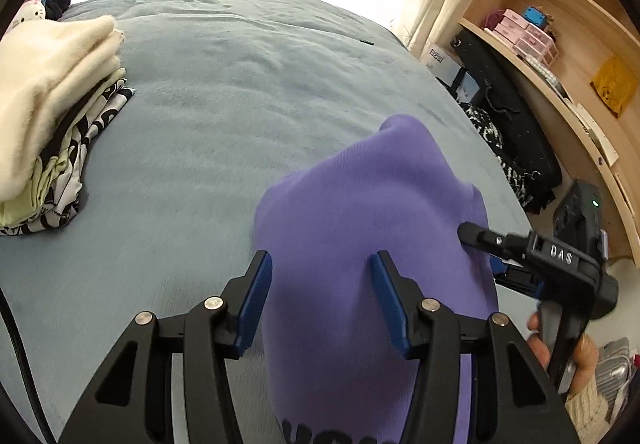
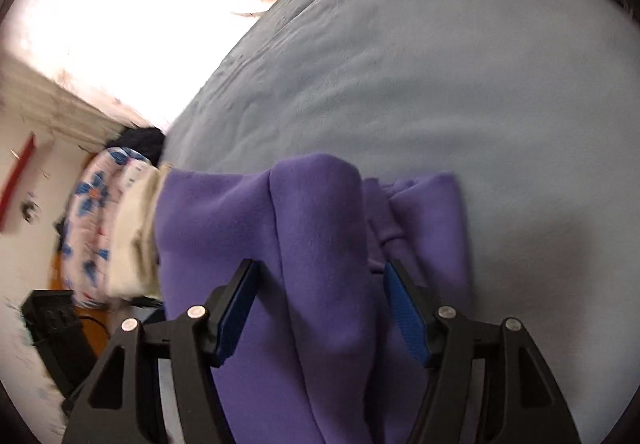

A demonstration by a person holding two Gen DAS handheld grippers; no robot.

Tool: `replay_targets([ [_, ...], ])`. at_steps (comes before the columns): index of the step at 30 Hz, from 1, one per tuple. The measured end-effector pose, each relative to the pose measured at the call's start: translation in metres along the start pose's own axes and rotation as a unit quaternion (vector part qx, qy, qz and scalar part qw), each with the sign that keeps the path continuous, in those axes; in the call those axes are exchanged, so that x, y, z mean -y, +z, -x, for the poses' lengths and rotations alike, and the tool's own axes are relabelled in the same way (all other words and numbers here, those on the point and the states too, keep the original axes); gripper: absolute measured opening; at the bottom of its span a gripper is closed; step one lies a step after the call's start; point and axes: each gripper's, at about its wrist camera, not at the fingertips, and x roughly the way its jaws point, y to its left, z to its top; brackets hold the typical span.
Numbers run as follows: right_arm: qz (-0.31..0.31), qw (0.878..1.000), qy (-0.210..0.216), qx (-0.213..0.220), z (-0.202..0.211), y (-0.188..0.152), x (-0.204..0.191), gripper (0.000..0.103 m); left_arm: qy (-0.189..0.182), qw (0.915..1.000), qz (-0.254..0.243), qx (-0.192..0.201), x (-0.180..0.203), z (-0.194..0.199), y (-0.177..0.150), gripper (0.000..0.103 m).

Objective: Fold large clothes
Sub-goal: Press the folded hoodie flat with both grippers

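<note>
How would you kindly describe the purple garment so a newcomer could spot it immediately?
Start at the grey-blue bed cover. Near its close edge lies the purple sweatshirt, bunched into a hump. Unlike the cream and patterned folded pile to its left, it is solid purple.

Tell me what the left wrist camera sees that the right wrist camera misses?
Only the left view shows the wooden shelves, the other gripper, the right gripper, in a hand, and the patterned clothes under the cream stack. Only the right view shows a flowered pillow. Both show the purple garment on the grey bed.
</note>
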Motion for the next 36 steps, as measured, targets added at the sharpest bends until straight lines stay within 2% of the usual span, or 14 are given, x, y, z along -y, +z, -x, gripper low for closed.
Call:
replay_targets([
  [1,0.012,1.0,-0.007,0.005,0.003,0.0,-0.003,0.015,0.001,1.0,0.0,-0.001,0.002,-0.002,0.002,0.051],
  [5,0.063,0.988,-0.103,0.096,0.038,0.0,-0.016,0.013,-0.008,0.9999,-0.009,-0.006,0.018,-0.014,0.01,0.051],
  [7,0.033,0.987,-0.136,0.084,0.031,0.007,0.002,0.013,-0.002,0.9997,-0.023,-0.003,0.032,-0.024,0.013,0.054],
  [10,0.024,0.984,-0.172,0.027,-0.008,0.001,0.028,0.013,0.067,0.9947,-0.077,0.004,0.061,-0.046,0.01,0.058],
  [13,0.036,0.981,-0.185,0.045,-0.018,-0.006,0.033,0.015,0.124,0.984,-0.127,0.012,0.078,-0.062,-0.001,0.063],
  [15,0.014,0.983,-0.176,0.044,-0.018,-0.003,0.039,0.019,0.139,0.9798,-0.142,0.023,0.08,-0.065,-0.006,0.065],
  [17,-0.007,0.983,-0.176,0.041,-0.016,-0.001,0.045,0.043,0.131,0.9817,-0.136,0.027,0.075,-0.062,-0.006,0.069],
  [19,-0.029,0.985,-0.165,0.039,-0.008,0.0,0.05,0.053,0.118,0.9846,-0.126,0.028,0.07,-0.056,-0.006,0.069],
  [23,-0.011,0.987,-0.148,0.058,0.028,-0.005,0.028,0.055,0.103,0.9889,-0.106,0.014,0.061,-0.033,-0.003,0.069],
  [25,0.026,0.985,-0.152,0.08,0.049,-0.015,0.006,0.055,0.092,0.9908,-0.098,0.014,0.058,-0.015,-0.005,0.069],
  [27,0.071,0.984,-0.135,0.093,0.062,-0.029,-0.02,0.055,0.071,0.9934,-0.087,0.022,0.056,0.005,-0.011,0.069],
  [31,0.15,0.98,-0.113,0.066,0.053,-0.068,-0.059,0.054,0.039,0.9957,-0.08,0.026,0.061,0.031,-0.04,0.068],
  [33,0.17,0.975,-0.138,0.049,0.037,-0.081,-0.058,0.05,0.045,0.995,-0.088,0.014,0.066,0.028,-0.058,0.06],
  [36,0.174,0.962,-0.205,0.035,0.015,-0.091,-0.029,0.043,0.063,0.9924,-0.106,0.007,0.069,0.017,-0.08,0.061],
])
